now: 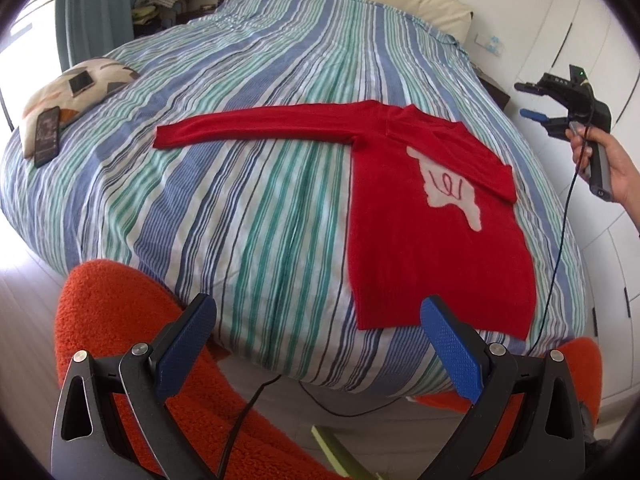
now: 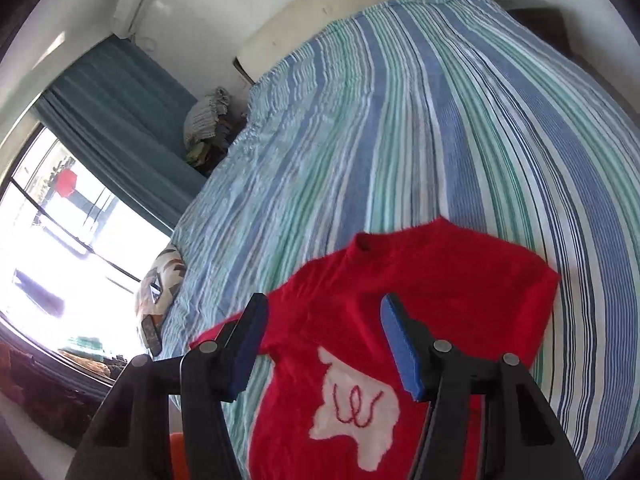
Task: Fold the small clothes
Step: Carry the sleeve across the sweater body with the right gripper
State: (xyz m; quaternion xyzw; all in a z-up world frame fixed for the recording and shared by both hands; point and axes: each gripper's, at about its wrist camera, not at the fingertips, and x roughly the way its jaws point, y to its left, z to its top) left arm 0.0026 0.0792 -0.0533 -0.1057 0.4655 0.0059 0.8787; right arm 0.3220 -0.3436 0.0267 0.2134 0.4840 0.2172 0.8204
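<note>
A small red sweater point(image 1: 432, 248) with a white patch on its chest lies flat on the striped bed point(image 1: 248, 208), near the front right corner. One sleeve point(image 1: 248, 128) stretches straight out to the left. The other sleeve point(image 1: 476, 160) is folded across the chest. My left gripper point(image 1: 318, 304) hangs open over the bed's near edge, just left of the sweater's hem, holding nothing. A hand holds my right gripper point(image 1: 536, 106) in the air to the right of the bed. In the right wrist view this gripper point(image 2: 325, 300) is open above the sweater point(image 2: 448, 280), with nothing between its pads.
A patterned pillow point(image 1: 76, 84) with a dark phone point(image 1: 48, 134) lies at the bed's left side. Orange fuzzy fabric point(image 1: 120, 320) fills the near left. A black cable point(image 1: 560, 248) crosses the bed's right edge. White wardrobe doors point(image 1: 600, 280) stand to the right, and a window point(image 2: 60, 248) to the left.
</note>
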